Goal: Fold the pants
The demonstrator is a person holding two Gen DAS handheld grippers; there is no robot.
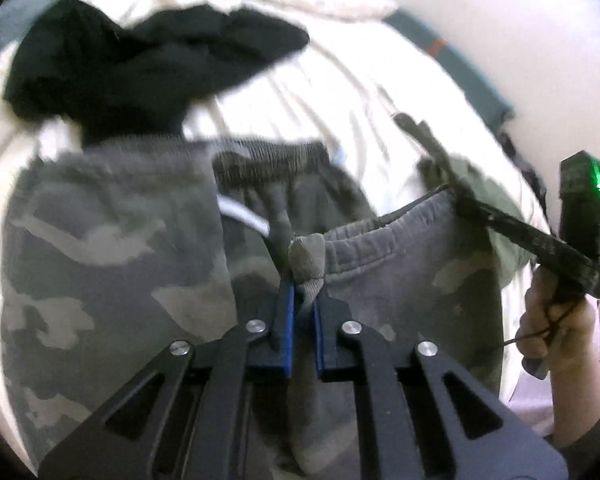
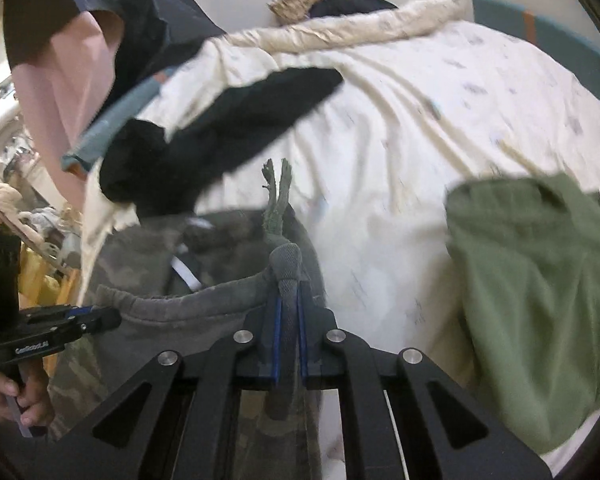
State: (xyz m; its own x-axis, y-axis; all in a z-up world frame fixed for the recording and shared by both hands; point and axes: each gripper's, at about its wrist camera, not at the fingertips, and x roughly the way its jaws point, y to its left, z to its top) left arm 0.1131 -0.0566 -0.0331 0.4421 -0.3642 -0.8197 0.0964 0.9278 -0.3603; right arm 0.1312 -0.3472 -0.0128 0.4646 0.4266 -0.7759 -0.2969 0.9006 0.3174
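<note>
At the far left of the bed [image 1: 360, 92], covered by a cream sheet, a black garment [image 1: 140, 64] lies crumpled just beyond the camouflage pants [image 1: 100, 248], which spread over the near part of the bed. The left tool [image 1: 302, 276] points steeply down and forward over the pants, its blue-lined jaws pressed together on a bunched fold of the grey waistband [image 1: 380, 240]. In the right wrist view the left hand [image 2: 8, 396] shows at the lower left edge, wrapped around the tool's handle with the fingers curled underneath.

Moving right, the waistband hangs slack between the two tools. The right tool [image 2: 288, 304] also tilts down, its jaws pinching another fold of the same waistband, with the frayed drawstring [image 2: 278, 196] sticking up just past the tips. In the left wrist view the right hand [image 1: 556, 336] grips its handle at the right edge, the tool angled up and to the left toward the cloth.

Furthest right, a green garment [image 2: 532, 280] lies on the sheet, apart from the pants.
</note>
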